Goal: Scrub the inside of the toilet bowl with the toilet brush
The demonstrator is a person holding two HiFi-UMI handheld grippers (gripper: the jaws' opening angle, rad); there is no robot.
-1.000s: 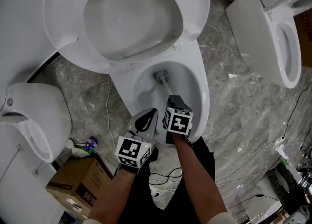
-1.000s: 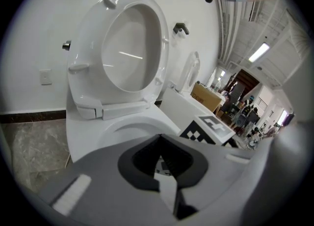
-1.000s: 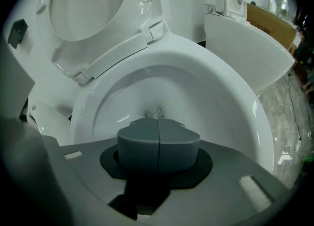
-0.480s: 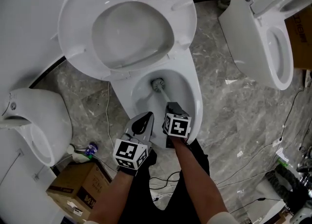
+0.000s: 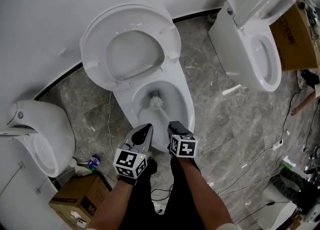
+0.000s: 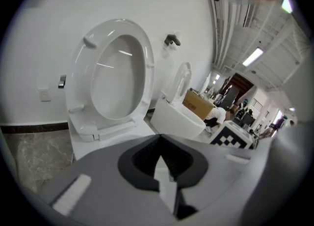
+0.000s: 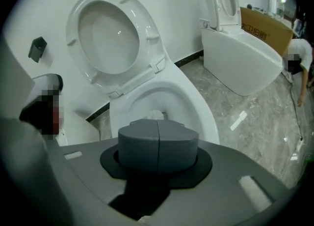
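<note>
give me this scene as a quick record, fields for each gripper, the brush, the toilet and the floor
toilet brush: head down inside the bowl, handle running back to the right gripper
toilet bowl: white, open
seat and lid: both up, leaning towards the wall
right gripper: jaws shut on the brush handle, at the bowl's near rim
left gripper: jaws together, holding nothing, beside the right gripper
floor: grey marbled tiles

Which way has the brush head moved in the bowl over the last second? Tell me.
Yes: the brush head slid from the back of the toilet bowl toward its middle, away from the raised seat.
</note>
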